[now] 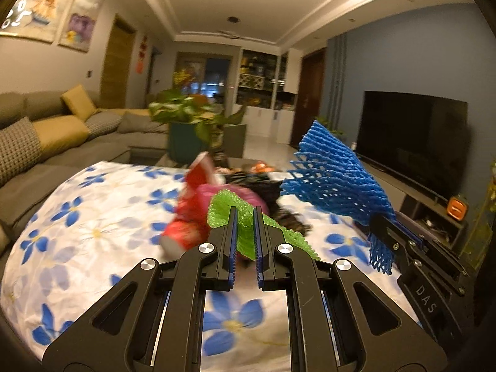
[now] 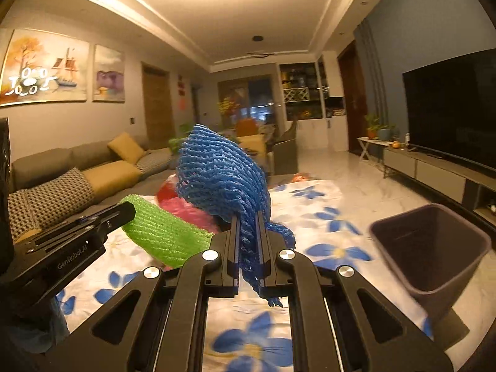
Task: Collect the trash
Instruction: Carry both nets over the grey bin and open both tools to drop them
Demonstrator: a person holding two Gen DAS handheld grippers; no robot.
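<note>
In the left wrist view my left gripper (image 1: 245, 218) is shut on a green foam net (image 1: 221, 209), held above the floral tablecloth (image 1: 93, 217). To its right, my right gripper (image 1: 379, 224) is shut on a blue foam net (image 1: 334, 179) that fans upward. In the right wrist view the blue foam net (image 2: 220, 170) rises from between the fingers of my right gripper (image 2: 248, 223). My left gripper (image 2: 127, 214) comes in from the left with the green foam net (image 2: 164, 235). A red wrapper (image 1: 189, 214), a pink bag (image 1: 210, 192) and dark scraps (image 1: 279, 195) lie on the cloth behind. A dark bin (image 2: 434, 241) stands open at the right.
A grey sofa (image 1: 46, 142) with yellow cushions runs along the left. A potted plant (image 1: 186, 124) stands beyond the table's far end. A television (image 2: 449, 105) on a low cabinet (image 2: 434, 170) lines the right wall. The views are blurred by motion.
</note>
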